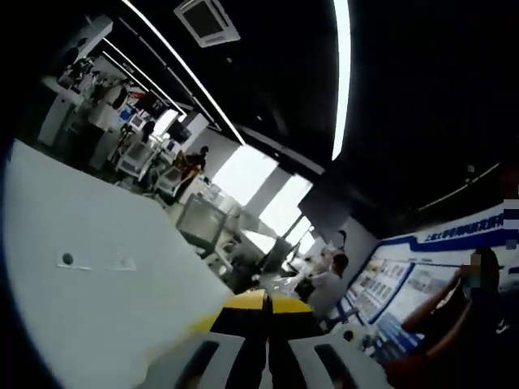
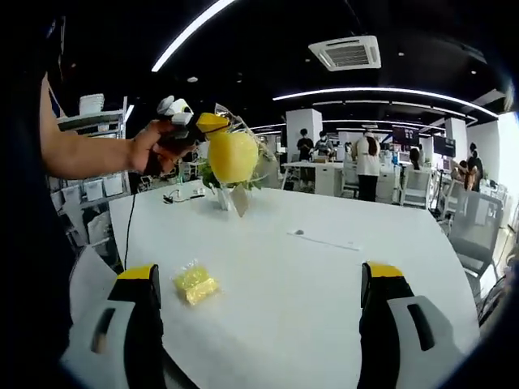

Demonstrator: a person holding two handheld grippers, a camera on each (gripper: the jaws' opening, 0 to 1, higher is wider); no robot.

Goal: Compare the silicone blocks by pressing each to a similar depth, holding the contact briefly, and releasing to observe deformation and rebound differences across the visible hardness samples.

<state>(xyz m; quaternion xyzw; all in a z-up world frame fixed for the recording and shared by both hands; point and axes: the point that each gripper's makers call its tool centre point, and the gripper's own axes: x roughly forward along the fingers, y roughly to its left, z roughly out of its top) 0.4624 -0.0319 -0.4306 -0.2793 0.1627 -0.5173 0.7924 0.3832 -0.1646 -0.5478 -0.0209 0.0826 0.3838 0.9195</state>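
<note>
A small clear bag of yellow silicone pieces [image 2: 195, 284] lies on the white table [image 2: 308, 308], just right of my right gripper's left jaw. My right gripper [image 2: 259, 271] hangs over the table with its jaws wide open and nothing between them. A hand [image 2: 154, 146] holds my left gripper [image 2: 212, 121] up in the air at the table's far left. In the left gripper view its yellow-tipped jaws [image 1: 265, 304] are shut and point up towards the ceiling. A rounded yellow lump [image 2: 233, 156] shows right by that tip; I cannot tell whether they touch.
A small vase with green leaves [image 2: 220, 194] and a card stand at the table's far side, near a black cable [image 2: 174, 197]. A thin strip [image 2: 324, 241] lies mid-table. People stand at desks [image 2: 365, 166] behind; chairs [image 2: 478, 227] are at the right.
</note>
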